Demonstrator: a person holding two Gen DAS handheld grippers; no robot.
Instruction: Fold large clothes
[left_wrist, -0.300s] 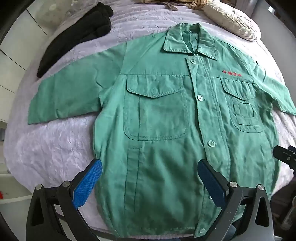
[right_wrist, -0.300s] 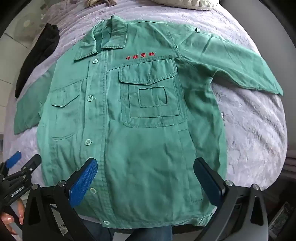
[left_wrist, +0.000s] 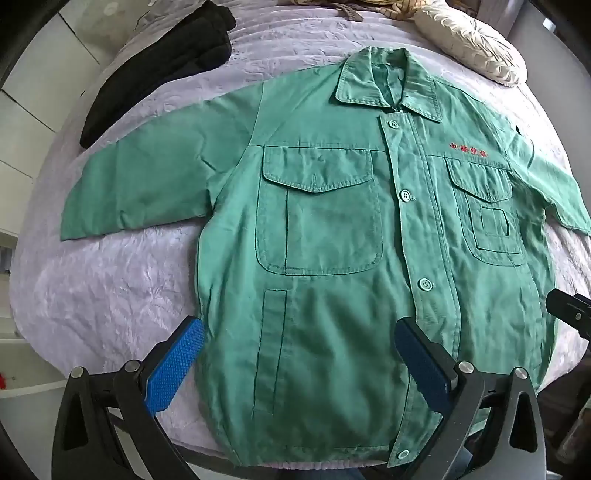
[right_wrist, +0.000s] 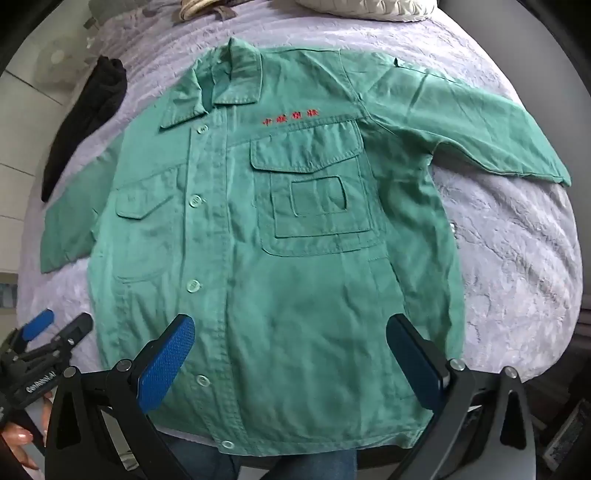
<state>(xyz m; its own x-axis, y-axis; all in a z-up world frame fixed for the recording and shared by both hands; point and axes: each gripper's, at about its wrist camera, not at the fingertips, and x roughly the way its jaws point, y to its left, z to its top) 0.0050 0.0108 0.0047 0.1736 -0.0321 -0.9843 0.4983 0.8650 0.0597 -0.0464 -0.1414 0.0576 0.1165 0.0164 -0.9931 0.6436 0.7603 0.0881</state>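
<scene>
Nearest, at 6 o'clock, the left gripper (left_wrist: 299, 363) and right gripper (right_wrist: 290, 352) hover above the hem with jaws spread wide, holding nothing. The green work jacket (left_wrist: 332, 266) lies flat and buttoned on the lilac bedspread (left_wrist: 110, 295). Red embroidered characters (right_wrist: 290, 117) at its chest are too small to read. At 10 o'clock lies a black garment (left_wrist: 162, 62); at 1 o'clock, a cream pillow (left_wrist: 469, 40).

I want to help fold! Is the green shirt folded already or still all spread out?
Spread out. The green shirt lies flat and buttoned on the bed, with both sleeves stretched out to the sides and nothing folded over.
</scene>
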